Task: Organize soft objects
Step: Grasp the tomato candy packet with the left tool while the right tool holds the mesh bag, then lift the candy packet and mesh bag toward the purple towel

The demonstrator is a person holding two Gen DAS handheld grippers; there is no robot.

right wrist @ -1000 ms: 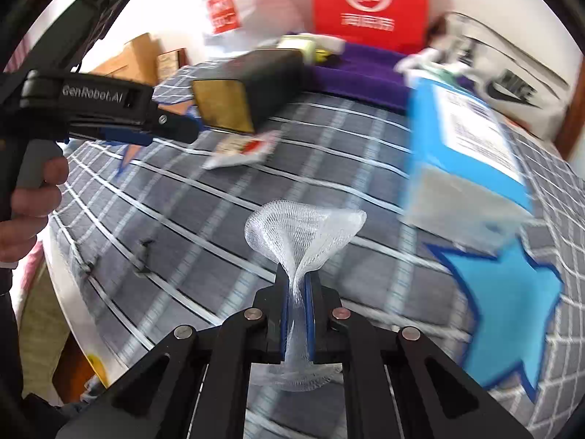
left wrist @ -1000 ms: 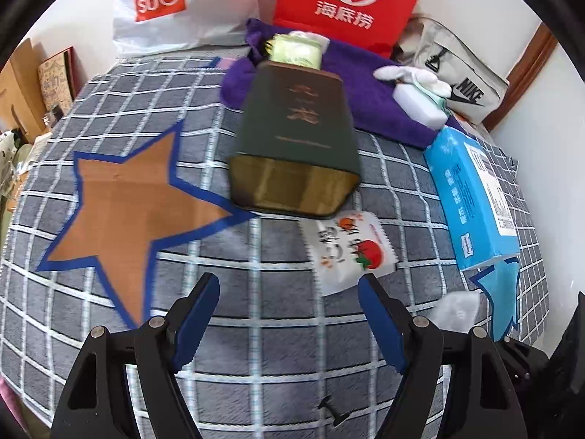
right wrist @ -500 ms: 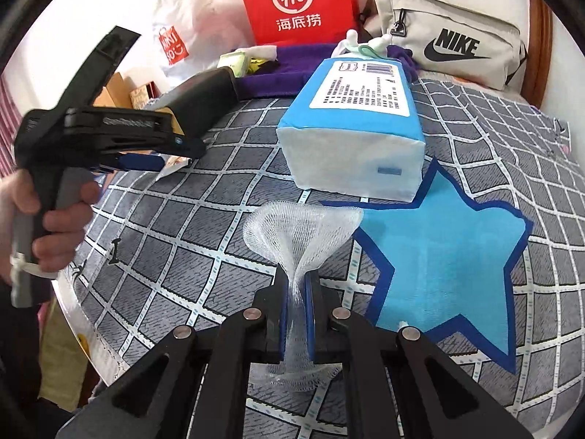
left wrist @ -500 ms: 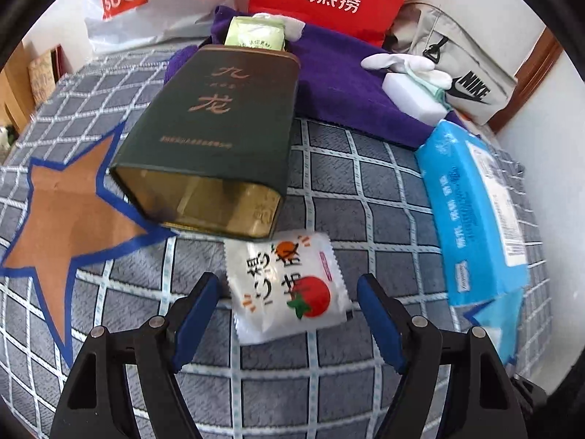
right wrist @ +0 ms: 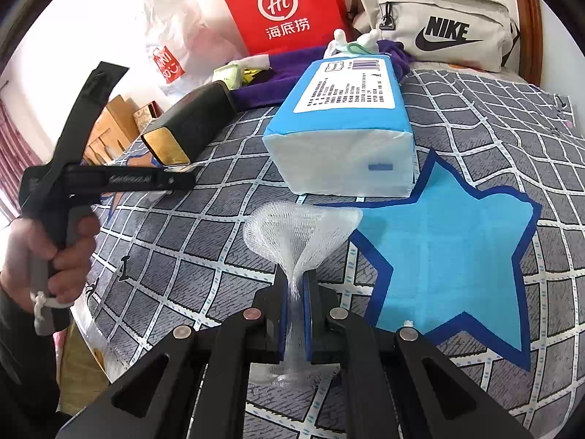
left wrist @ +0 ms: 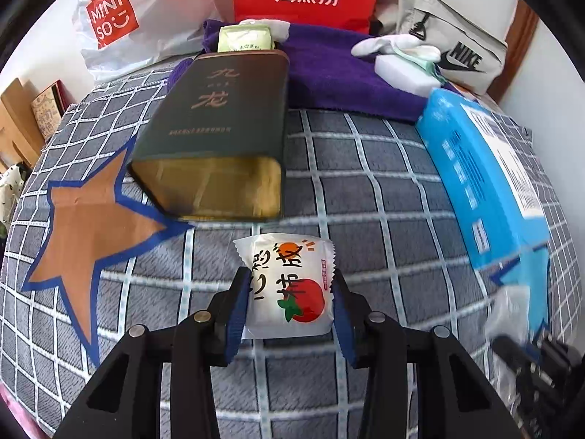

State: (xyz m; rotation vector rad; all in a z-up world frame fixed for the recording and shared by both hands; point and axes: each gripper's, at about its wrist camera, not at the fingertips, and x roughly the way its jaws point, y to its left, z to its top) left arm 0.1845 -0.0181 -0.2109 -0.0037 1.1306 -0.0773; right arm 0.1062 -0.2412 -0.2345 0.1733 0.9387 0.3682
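Squeezing harder could burst or crush the snack packet [left wrist: 290, 285]: your left gripper [left wrist: 289, 292] has just been closing, and its 2 pads now press the packet's sides on the checked bedspread [left wrist: 384, 190], just in front of the dark tin's [left wrist: 215, 135] open end. Your right gripper [right wrist: 294, 303], fully closed, pinches the white mesh net [right wrist: 296, 234] beside the blue star [right wrist: 446, 256]; that thin mesh could slip free.

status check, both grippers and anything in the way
Left gripper just closed on snack packet. Right gripper shut on white mesh. Dark tin just ahead.
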